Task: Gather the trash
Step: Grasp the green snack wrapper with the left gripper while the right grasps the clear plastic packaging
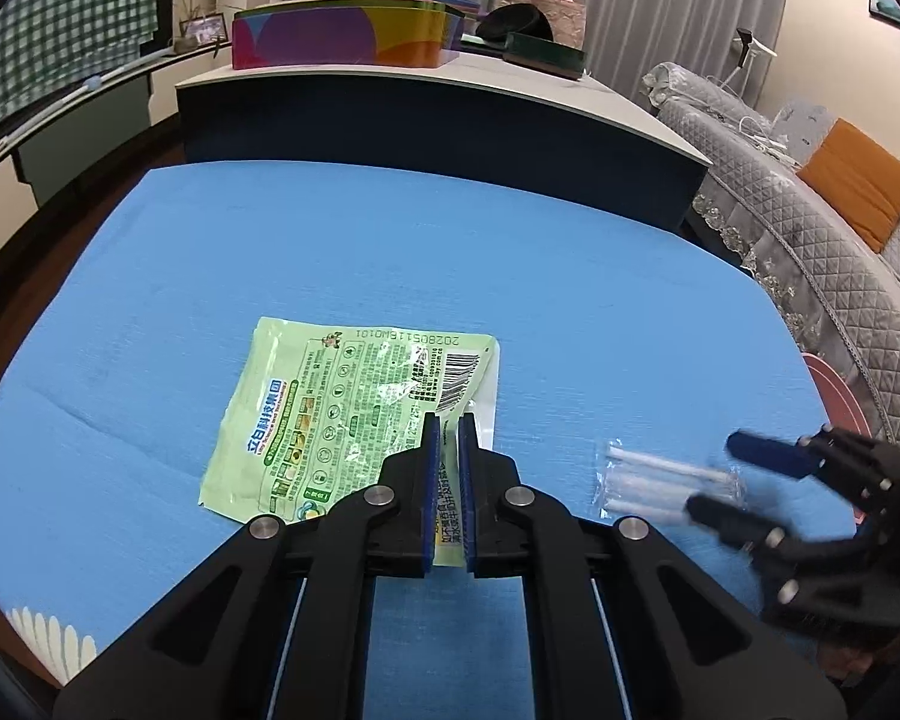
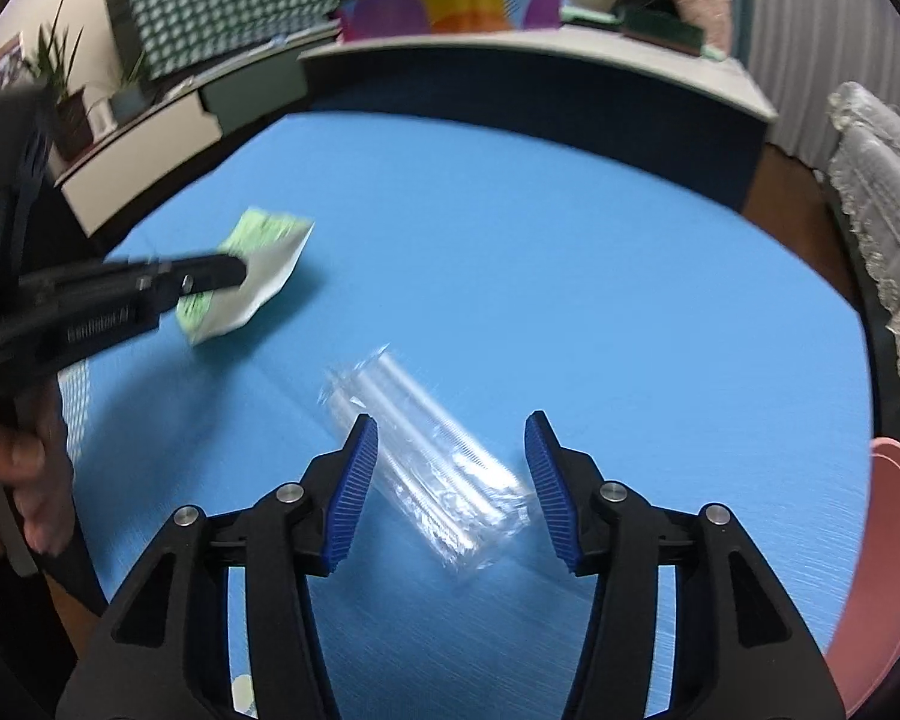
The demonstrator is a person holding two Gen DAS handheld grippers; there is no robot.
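A green printed packet (image 1: 330, 414) lies over the blue table cover (image 1: 390, 252), and my left gripper (image 1: 449, 426) is shut on its near right corner. In the right wrist view the green packet (image 2: 264, 264) hangs pinched in the left gripper (image 2: 243, 270), lifted a little above its shadow. A clear plastic wrapper with white sticks inside (image 2: 432, 468) lies flat on the cover. My right gripper (image 2: 453, 426) is open, one finger on each side of the wrapper, pads apart from it. The left wrist view shows this wrapper (image 1: 648, 480) at the blurred right gripper (image 1: 723, 474).
A pink round container (image 2: 888, 570) stands off the table's right edge. Behind the table is a long dark cabinet (image 1: 450, 126) with a colourful box (image 1: 342, 36) on top. A grey quilted sofa (image 1: 810, 264) runs along the right. A hand (image 2: 24, 480) holds the left gripper.
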